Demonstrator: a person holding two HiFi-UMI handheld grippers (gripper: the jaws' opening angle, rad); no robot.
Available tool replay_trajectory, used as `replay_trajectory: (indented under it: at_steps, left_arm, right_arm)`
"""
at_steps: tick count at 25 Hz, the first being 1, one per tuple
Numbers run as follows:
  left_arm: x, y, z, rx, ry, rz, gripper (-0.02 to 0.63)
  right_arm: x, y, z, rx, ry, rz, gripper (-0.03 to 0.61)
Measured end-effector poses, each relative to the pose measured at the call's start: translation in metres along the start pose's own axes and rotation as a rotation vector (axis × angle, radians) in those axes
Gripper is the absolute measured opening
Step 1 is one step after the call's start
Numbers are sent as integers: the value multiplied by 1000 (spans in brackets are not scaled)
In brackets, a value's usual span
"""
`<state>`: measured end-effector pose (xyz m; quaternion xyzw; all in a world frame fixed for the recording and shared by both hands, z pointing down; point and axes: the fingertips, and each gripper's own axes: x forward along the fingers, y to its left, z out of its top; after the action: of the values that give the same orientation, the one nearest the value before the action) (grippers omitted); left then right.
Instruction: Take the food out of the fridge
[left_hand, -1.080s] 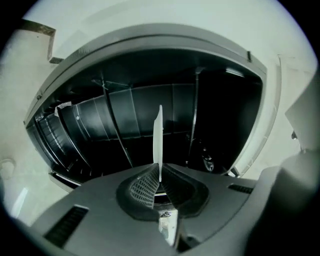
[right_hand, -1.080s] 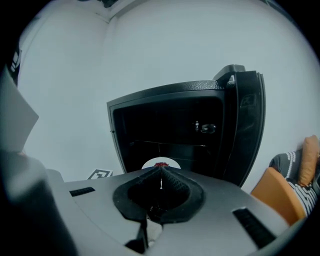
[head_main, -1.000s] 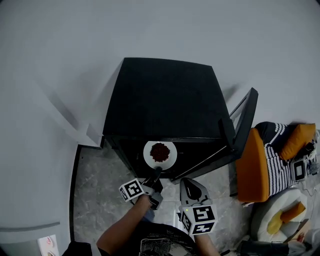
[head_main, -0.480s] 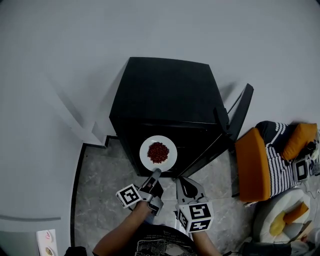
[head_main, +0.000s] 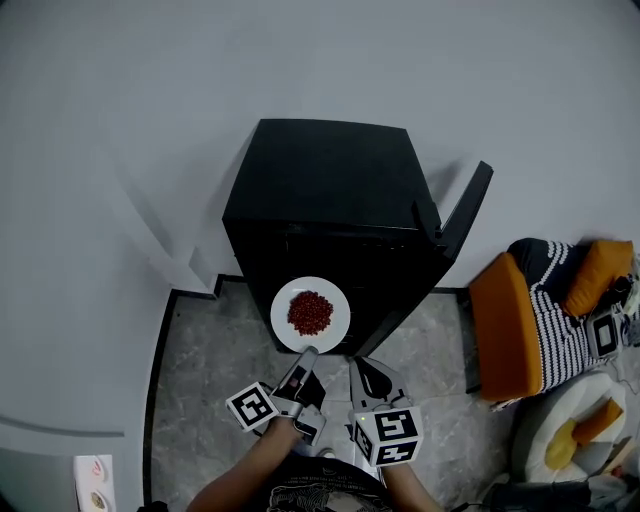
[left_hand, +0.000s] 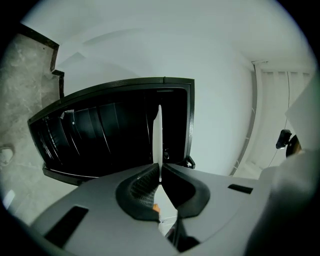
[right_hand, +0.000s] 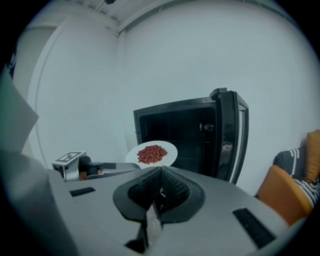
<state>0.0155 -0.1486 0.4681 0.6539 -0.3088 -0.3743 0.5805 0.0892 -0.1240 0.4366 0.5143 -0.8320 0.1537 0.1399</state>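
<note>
Left gripper pinched shut on near rim of plate, red food just ahead of its tips

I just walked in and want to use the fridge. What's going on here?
A person is taking food out of the black fridge with a gripper in each hand. The left gripper is clamped on the rim of a white plate of red food and holds it roughly level just in front of the open fridge. The door stands open at the right. The right gripper is shut and empty, beside the left one.
</note>
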Motion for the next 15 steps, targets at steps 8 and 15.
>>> replay_trajectory:
  at_steps: [8, 15]
  left_arm:
    - [-26, -23, -15, 24, -17, -15, 23]
    - [-40, -29, -24, 34, -14, -18, 23]
  right_arm:
    - [-25, 7, -11, 9, -26, -6, 21]
    - [-36, 16, -15, 5, -36, 4, 21]
